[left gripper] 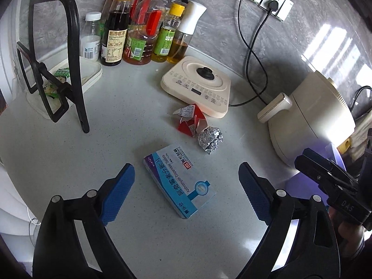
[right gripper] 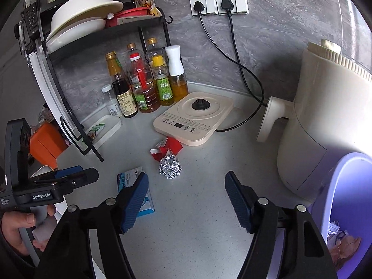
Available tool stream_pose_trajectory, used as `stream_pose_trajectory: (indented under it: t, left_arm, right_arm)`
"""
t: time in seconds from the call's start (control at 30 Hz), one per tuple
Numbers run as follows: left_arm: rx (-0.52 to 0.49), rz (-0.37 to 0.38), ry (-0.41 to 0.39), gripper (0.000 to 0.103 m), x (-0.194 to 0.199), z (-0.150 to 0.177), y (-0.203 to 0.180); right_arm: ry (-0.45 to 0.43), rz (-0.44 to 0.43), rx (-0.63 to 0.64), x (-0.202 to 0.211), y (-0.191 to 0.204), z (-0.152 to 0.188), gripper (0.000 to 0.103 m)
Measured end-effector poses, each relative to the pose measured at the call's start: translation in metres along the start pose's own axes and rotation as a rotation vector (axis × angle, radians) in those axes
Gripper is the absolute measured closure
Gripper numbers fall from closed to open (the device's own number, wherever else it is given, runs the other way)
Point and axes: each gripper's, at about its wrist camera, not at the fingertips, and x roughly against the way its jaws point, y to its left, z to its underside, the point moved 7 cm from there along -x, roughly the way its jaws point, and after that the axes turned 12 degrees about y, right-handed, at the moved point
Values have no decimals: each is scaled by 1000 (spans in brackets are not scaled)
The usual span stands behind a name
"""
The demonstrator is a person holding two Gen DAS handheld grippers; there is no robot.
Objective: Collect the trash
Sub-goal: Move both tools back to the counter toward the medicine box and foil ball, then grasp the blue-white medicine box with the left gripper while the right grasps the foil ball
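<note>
Left claw [left gripper: 186,188] stands wide, box [left gripper: 179,181] between its pads, ready to grip. Right claw [right gripper: 186,200] hangs open and empty, foil [right gripper: 169,168] just ahead, bin [right gripper: 344,200] beside.

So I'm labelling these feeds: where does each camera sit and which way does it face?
Left wrist: on the left tool, angled down at the medicine box; right tool at the edge.
Right wrist: on the right tool, facing the foil ball; a hand holds the left tool.
Shared: box, foil, red wrapper, bottles, hotplate.
</note>
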Motion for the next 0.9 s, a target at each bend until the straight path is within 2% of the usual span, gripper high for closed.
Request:
stream_pose_trajectory:
  t: [0.27,0.37,0.43,0.8,0.87,0.9]
  left_arm:
    - [61,-61,77,16,-45,-4,2]
    - [78,-65,110,16,-61,-2,-4]
    - [78,-80,136,16,-72,1,-8]
    - [34,-236,199,16,-109,7,-24]
    - [19,-272,203,20,-112,9,-23]
    - [15,-279,206,27,-112,9,-21]
  right_arm:
    - [65,-7,8,-37,-12,-2,39]
    - [65,53,78,-48,-12,-1,39]
    - [70,40,93,-55,-11,-1,39]
    - [113,22,53,-82,-30,9,40]
    - [115,23,51,-85,-34,9,40]
    - [116,24,47,-86,-35,8,40]
